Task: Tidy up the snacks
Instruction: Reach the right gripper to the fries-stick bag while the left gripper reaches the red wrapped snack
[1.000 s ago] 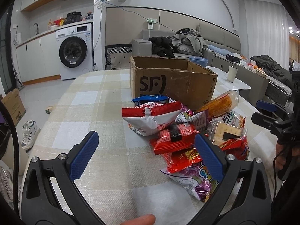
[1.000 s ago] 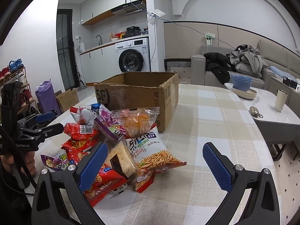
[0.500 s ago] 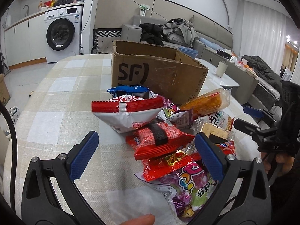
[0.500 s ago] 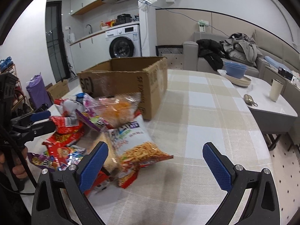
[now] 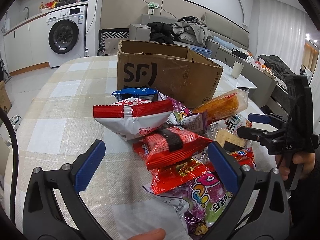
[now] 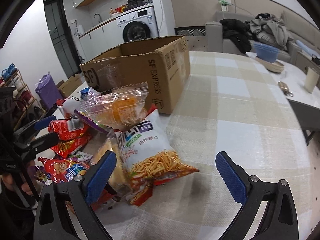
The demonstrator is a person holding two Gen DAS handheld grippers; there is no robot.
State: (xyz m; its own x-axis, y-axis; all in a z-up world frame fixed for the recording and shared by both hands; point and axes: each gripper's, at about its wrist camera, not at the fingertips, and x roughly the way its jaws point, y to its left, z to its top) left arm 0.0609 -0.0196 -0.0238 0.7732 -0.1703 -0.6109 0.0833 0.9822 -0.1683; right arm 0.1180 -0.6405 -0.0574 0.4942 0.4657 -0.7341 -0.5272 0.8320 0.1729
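A pile of snack bags lies on the checked tablecloth in front of an open SF cardboard box [image 5: 168,76], also in the right wrist view [image 6: 140,70]. My left gripper [image 5: 156,166] is open and empty, its jaws straddling a red packet with a black band [image 5: 172,146] and a purple candy bag [image 5: 202,196]. A red-and-white bag [image 5: 136,118] lies behind. My right gripper [image 6: 166,176] is open and empty, just above a white bag of potato sticks [image 6: 148,150]. A clear bag of orange snacks [image 6: 120,108] leans on the box.
A white side table with a cup [image 6: 311,80] and a blue bowl [image 6: 266,52] stands to the right. A washing machine [image 5: 64,40] and a sofa with clothes [image 5: 190,30] are behind. Bare tablecloth [image 6: 230,120] lies right of the pile.
Both grippers have moved forward and down toward the snack pile, which now looks larger and closer. Both stay open. No snack has moved.
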